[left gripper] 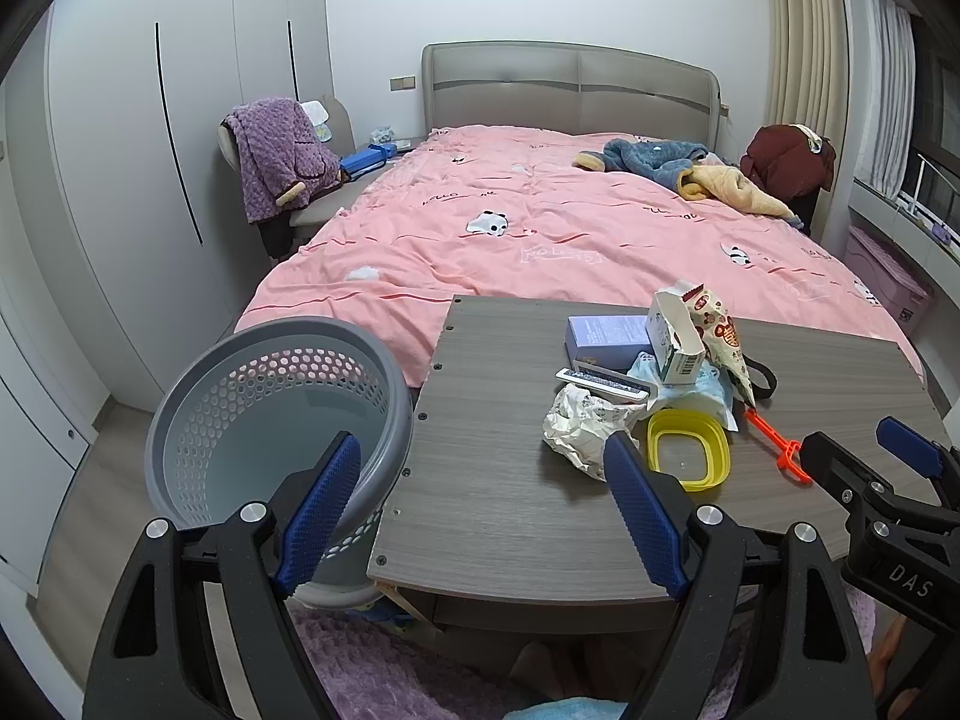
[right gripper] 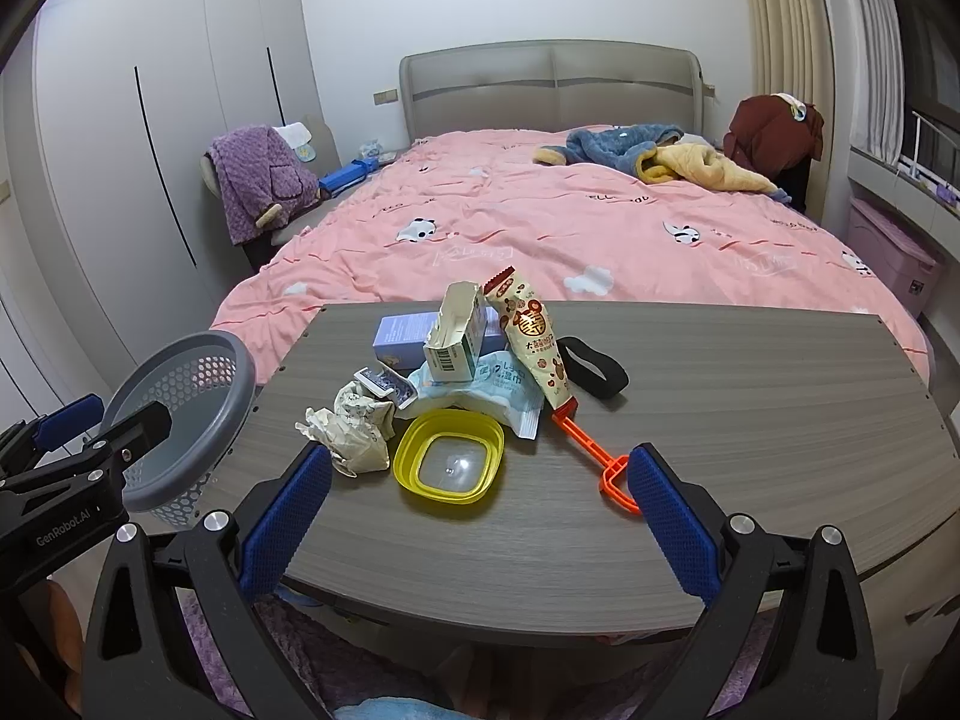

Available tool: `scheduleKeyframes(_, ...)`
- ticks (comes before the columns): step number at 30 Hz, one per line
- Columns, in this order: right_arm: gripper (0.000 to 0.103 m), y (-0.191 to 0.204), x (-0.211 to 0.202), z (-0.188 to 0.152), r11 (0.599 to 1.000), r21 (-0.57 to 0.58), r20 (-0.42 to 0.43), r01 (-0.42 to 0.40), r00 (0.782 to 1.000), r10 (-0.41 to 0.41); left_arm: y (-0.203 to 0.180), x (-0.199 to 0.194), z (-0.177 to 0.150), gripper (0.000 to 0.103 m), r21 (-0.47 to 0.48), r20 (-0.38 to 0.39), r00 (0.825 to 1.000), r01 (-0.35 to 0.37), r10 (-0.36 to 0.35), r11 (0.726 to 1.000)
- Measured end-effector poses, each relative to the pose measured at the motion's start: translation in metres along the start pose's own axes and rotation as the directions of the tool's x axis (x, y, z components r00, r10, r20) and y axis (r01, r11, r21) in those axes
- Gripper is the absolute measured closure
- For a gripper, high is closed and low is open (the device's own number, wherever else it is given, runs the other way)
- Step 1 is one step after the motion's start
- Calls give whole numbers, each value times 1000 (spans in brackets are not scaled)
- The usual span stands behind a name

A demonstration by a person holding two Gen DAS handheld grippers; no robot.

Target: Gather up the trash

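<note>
Trash lies heaped mid-bench, untouched; basket at left edge appears empty; left hand-held gripper and right hand-held gripper both gape, holding nothing; collection not yet begun.

Bed with pink panda-print cover, 12 o'clock. Blue and yellow fleece garments on it, 1 o'clock. Chair draped with purple robe, 10 o'clock. White wardrobe, 9 o'clock. Beige curtain, 2 o'clock. Pink storage box, 3 o'clock.
</note>
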State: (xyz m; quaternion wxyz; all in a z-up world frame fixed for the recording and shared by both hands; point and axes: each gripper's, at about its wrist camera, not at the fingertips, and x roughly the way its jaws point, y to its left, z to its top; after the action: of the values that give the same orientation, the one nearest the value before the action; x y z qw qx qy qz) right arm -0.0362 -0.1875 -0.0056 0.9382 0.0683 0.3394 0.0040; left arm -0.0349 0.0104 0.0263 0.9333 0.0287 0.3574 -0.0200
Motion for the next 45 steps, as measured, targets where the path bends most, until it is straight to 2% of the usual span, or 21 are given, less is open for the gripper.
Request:
scheduleKeyframes(10, 6, -1, -1, 0, 1000, 2, 3, 1, 1000, -1, 0, 0, 0, 24, 1, -1, 1000, -1, 1, 1000)
scheduleKeyframes(20, 6, -24, 8, -8, 999, 27, -14, 22, 1000, -21, -8, 8, -3, 23, 15, -31, 1000, 6, -6, 1000)
scheduleKeyframes(29, 6, -66, 38, -18, 996, 66, -84, 63, 995, -57, -19, 39, -9, 23, 30, -104, 995, 11, -8, 999)
scheduleKeyframes(33, 6, -82, 60, -23, 994, 70, -136, 88, 988, -78, -23, 53, -10, 24, 23, -114, 993, 13, -11, 1000)
scheduleKeyframes(45, 8, -96, 98, -27, 992, 10, -189, 124, 975, -120, -26, 86, -8, 23, 7, -159, 987, 11, -10, 1000)
